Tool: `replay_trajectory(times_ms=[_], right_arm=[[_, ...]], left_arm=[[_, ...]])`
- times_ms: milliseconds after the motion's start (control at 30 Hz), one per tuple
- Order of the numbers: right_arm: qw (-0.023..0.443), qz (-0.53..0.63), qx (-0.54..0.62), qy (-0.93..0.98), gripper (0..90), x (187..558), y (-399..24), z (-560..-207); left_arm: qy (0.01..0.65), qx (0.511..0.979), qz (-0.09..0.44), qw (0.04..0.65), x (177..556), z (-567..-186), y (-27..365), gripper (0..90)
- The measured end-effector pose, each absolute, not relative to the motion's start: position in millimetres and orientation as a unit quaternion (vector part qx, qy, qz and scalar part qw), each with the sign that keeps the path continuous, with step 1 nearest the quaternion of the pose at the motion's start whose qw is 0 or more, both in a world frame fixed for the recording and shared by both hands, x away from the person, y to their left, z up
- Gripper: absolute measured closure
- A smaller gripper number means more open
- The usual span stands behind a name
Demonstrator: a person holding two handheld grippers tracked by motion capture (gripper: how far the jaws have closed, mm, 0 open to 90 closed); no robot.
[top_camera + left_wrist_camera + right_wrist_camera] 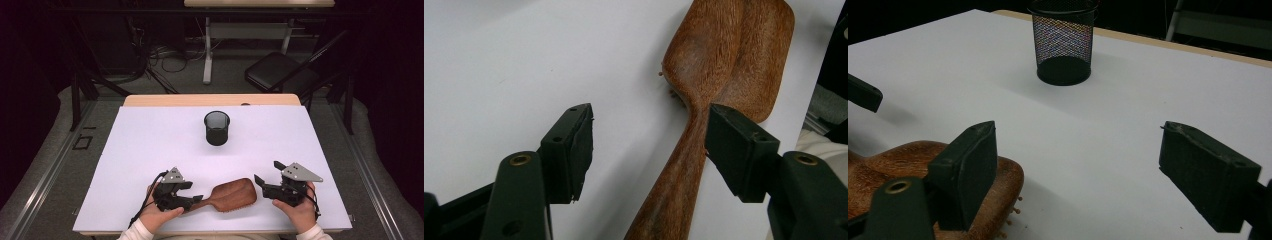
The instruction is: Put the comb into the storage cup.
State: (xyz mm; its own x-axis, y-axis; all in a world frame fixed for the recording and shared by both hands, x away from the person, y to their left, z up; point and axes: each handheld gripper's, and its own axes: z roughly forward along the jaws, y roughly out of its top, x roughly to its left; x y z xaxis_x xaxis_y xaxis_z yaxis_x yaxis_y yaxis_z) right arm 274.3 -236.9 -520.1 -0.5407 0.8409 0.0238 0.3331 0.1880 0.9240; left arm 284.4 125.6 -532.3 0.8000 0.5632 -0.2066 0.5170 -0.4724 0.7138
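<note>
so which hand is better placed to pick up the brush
Left. The left gripper already straddles the wooden hairbrush handle, jaws open either side. The right gripper sits beside the brush head, open over bare table.

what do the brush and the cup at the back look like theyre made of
The hairbrush looks like solid wood, reddish-brown with visible grain and a smooth, faintly glossy finish; pale bristle tips show under its edge. The pen cup looks like black metal mesh: light shows through its fine grid wall, above a solid dark base.
</note>
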Motion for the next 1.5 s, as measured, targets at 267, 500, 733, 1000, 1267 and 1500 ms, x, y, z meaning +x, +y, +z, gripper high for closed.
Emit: replay_trajectory(times_ms=[267, 500, 733, 1000, 1267, 1500], right_arm=[[0.258, 0.494, 0.404, 0.726, 15.7, 275, -237, -520], [0.258, 0.493, 0.403, 0.726, 15.7, 275, -236, -521], [0.259, 0.492, 0.403, 0.727, 15.7, 274, -236, -520], [0.259, 0.492, 0.402, 0.727, 15.7, 275, -236, -521], [0.257, 0.49, 0.403, 0.729, 15.7, 274, -236, -521], [0.256, 0.49, 0.403, 0.729, 15.7, 274, -236, -521]], left_arm=[[0.305, 0.864, 0.03, 0.4, 286, -529, 126, 30.0], [0.302, 0.868, 0.043, 0.392, 286, -526, 125, 21.7], [0.287, 0.879, 0.051, 0.377, 282, -521, 121, 21.5], [0.264, 0.894, 0.049, 0.358, 279, -521, 113, 20.8], [0.243, 0.907, 0.048, 0.34, 279, -521, 103, 20.9], [0.229, 0.92, 0.045, 0.313, 280, -523, 94, 21.3]])
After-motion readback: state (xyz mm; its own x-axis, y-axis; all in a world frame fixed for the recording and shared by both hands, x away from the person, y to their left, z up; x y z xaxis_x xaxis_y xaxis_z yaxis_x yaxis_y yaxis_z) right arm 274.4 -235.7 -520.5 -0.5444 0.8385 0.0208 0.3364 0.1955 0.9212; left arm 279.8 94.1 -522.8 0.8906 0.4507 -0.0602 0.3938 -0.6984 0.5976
